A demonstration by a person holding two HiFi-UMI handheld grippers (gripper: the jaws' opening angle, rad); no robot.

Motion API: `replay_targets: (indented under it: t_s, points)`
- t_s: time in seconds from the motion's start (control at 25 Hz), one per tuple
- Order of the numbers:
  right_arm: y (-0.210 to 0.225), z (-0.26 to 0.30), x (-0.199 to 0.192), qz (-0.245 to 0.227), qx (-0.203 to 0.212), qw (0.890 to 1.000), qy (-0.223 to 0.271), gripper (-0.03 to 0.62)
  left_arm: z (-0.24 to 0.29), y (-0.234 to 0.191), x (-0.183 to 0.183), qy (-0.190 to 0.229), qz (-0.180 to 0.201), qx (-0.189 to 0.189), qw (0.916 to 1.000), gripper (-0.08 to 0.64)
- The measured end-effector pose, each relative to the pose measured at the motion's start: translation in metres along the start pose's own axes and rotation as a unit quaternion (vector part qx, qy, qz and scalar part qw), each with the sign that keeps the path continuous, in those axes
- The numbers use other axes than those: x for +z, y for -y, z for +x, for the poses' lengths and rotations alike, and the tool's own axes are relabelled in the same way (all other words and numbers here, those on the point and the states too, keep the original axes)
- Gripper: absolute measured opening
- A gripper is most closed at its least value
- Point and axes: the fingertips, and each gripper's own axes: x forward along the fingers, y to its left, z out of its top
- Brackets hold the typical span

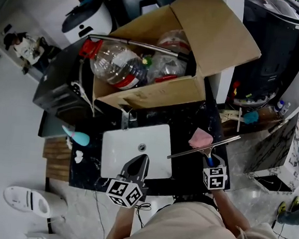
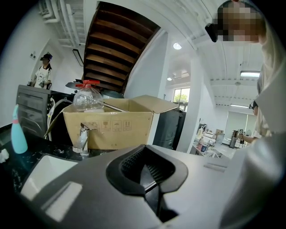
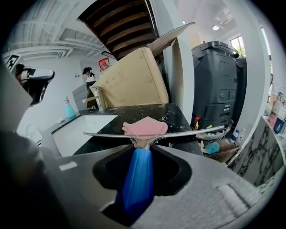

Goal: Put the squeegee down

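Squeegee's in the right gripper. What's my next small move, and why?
Probably lower the right gripper toward the bare black counter just right of the sink, short of the pink cloth. Its jaws clamp the squeegee by the blue handle, and the blade appears to hang above the counter.

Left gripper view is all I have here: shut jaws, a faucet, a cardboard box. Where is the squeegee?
Observer: The right gripper is shut on the blue handle of the squeegee.
Operator: Over what?
Observer: Its blade stretches over the dark counter, right of the white sink; whether it touches cannot be told.
Operator: Anything close by?
Observer: A pink cloth lies on the counter just beyond the blade.
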Motion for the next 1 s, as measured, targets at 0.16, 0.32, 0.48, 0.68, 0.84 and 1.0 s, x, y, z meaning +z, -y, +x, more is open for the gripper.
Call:
replay_targets:
  t_s: [0.16, 0.32, 0.48, 0.68, 0.84, 1.0]
  points:
    - [0.002, 0.004, -0.003, -0.003, -0.006, 1.0, -0.026, 0.132, 0.002, 0.004, -0.006, 0.004, -0.01, -0.015, 0.9998, 0.017]
    - [0.003, 0.002, -0.006, -0.007, -0.012, 0.999, -0.042, 0.14, 0.002, 0.008, -0.014, 0.008, -0.021, -0.026, 0.9994, 0.017]
    - [0.002, -0.01, 0.008, -0.008, -0.014, 1.0, -0.025, 0.141, 0.001, 0.004, -0.022, 0.009, -0.03, -0.027, 0.9991, 0.017]
    - [0.003, -0.03, 0.026, -0.006, 0.004, 1.0, 0.001, 0.141, 0.007, 0.009, -0.03, 0.004, -0.032, -0.036, 0.9988, 0.017]
    - [0.002, -0.046, 0.038, -0.012, 0.021, 1.0, 0.018, 0.132, 0.017, 0.019, -0.032, -0.001, -0.024, -0.05, 0.9985, 0.017]
    - [-0.005, -0.071, 0.057, -0.022, 0.043, 0.998, 0.045, 0.121, 0.027, 0.031, -0.027, 0.0, -0.007, -0.064, 0.9979, 0.017]
